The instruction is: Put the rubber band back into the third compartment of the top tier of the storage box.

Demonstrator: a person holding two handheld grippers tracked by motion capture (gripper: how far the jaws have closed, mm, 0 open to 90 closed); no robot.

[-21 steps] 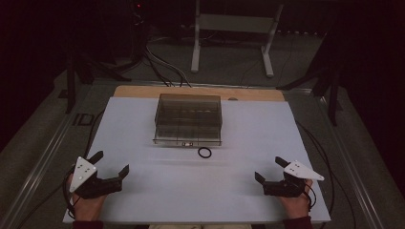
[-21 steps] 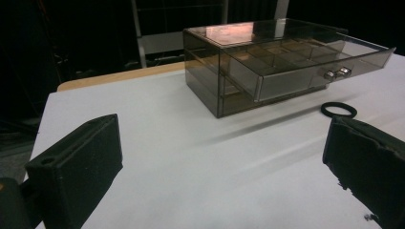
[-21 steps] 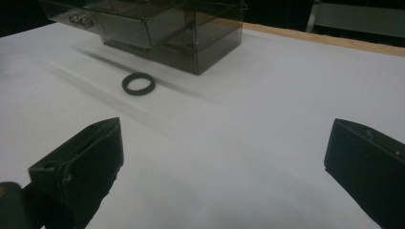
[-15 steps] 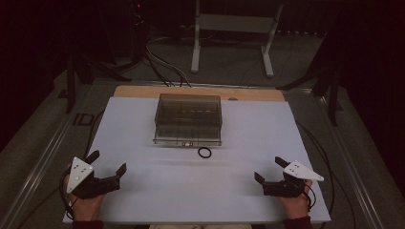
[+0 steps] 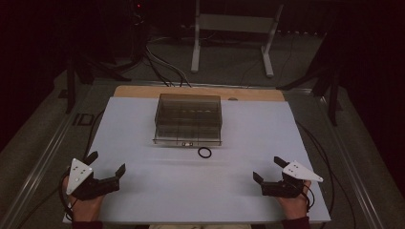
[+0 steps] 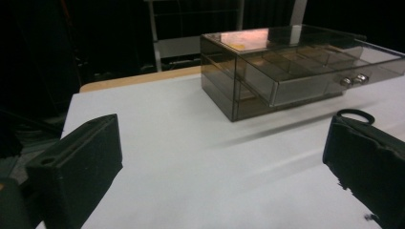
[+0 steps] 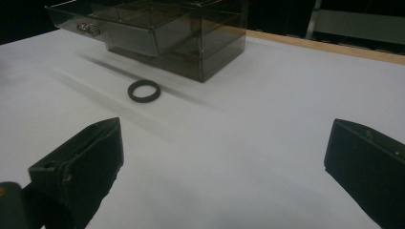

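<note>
Resting grippers: both sit low at the near edge of the white table top (image 5: 143, 191), one per hand, well apart from each other.
Left gripper (image 5: 106, 164): near-left corner, jaws spread wide, nothing between them; grey three-cornered plate on top, hand (image 5: 83, 207) behind it. In the left gripper view the two black jaws stand at the picture's sides with bare white surface between.
Right gripper (image 5: 268, 169): near-right corner, jaws likewise wide apart and empty, hand (image 5: 293, 202) behind, cable trailing at the wrist. Right gripper view gives the same: jaws at either side, bare table between.
Black ring (image 5: 204, 152): small, flat on the table, just in front of the drawer box and a little right of its middle; apart from it, not touching. Well apart from both grippers, roughly between them and farther out. Seen clearly in the right gripper view (image 7: 143, 90); in the left gripper view (image 6: 354, 115) it peeks over the right-hand jaw.
Drawer box (image 5: 188, 119): smoky clear plastic, toward the far middle of the table, compartments visible through the top. One drawer with small shiny knobs (image 6: 353, 79) stands out past the box front.
Wooden board (image 5: 143, 91): strip showing along the far edge under the white top.
Background: dark floor, cables, a light metal stand (image 5: 229, 28) beyond the table.
</note>
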